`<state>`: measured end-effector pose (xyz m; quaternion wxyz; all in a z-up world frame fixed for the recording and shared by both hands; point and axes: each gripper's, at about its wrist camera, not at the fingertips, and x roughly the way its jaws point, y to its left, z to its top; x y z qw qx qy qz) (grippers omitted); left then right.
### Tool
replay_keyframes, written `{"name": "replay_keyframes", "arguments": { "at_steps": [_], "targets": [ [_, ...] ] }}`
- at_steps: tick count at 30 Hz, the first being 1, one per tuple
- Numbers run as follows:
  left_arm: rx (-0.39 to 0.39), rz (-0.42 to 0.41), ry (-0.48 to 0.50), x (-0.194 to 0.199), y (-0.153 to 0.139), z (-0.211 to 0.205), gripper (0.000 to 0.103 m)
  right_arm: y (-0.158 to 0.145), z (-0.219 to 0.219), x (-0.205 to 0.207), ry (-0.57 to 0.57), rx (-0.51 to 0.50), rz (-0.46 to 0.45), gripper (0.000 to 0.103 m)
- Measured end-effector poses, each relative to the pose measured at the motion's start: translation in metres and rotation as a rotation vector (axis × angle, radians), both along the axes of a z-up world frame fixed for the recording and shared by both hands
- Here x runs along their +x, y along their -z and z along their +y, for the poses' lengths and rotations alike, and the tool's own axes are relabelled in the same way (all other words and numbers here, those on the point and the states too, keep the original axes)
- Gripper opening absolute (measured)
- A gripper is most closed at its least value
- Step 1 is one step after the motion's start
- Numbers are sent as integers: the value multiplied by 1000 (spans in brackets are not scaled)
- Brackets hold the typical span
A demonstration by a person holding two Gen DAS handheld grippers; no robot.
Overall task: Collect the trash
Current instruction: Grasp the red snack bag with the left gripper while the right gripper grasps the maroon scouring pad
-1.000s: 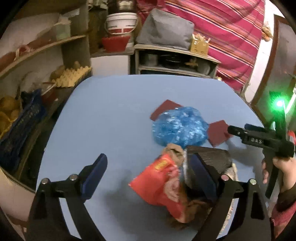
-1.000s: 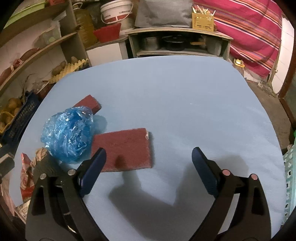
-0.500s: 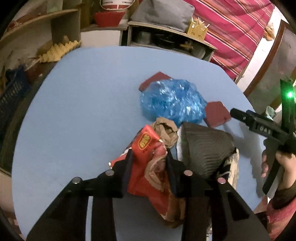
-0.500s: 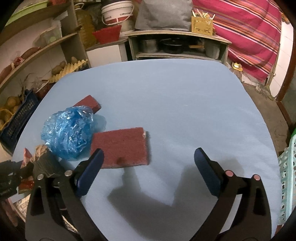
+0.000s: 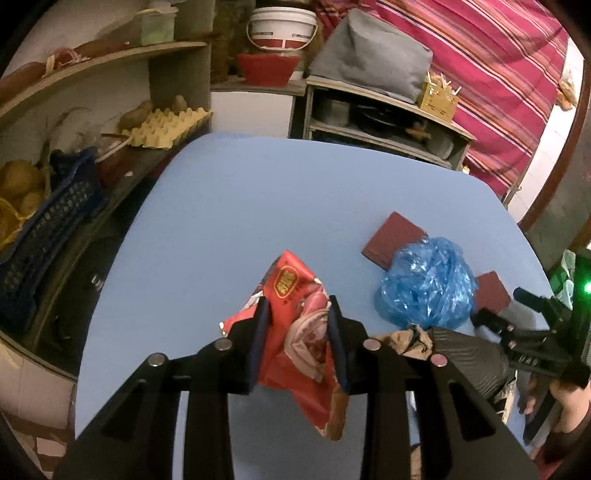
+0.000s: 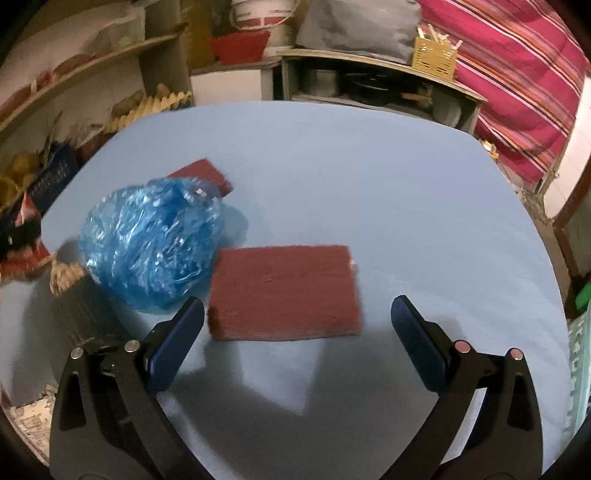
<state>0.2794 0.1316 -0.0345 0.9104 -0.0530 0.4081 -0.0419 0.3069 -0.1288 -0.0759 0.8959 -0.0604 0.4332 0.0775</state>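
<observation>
My left gripper is shut on a red snack wrapper and holds it lifted above the blue table. A crumpled blue plastic bag lies to its right, also in the right wrist view. A dark red scouring pad lies just ahead of my open, empty right gripper. A second red pad lies behind the bag. A brown paper scrap and a dark ribbed piece lie at the table's near edge.
Shelves on the left hold an egg tray and a blue crate with potatoes. A low cabinet and a white bucket stand behind the table. A striped cloth hangs at the right.
My left gripper closed on the red wrapper and lifted it up and to the left, away from the paper scrap. My right gripper moved closer to the red pad, still open.
</observation>
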Motion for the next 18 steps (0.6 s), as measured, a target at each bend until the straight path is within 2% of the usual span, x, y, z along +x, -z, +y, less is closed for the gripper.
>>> {"name": "replay_keyframes", "arguments": {
  "at_steps": [7, 10, 13, 18],
  "targets": [
    [26, -11, 4, 0, -1, -2, 32, 9, 2, 9, 29, -10, 29, 98],
    [22, -28, 4, -1, -6, -4, 32, 8, 2, 8, -1, -2, 32, 84],
    [33, -53, 3, -3, -12, -12, 31, 0, 1, 1, -16, -28, -12, 84],
    [74, -87, 9, -4, -23, -34, 31, -29, -19, -15, -8, 3, -74, 84]
  ]
}}
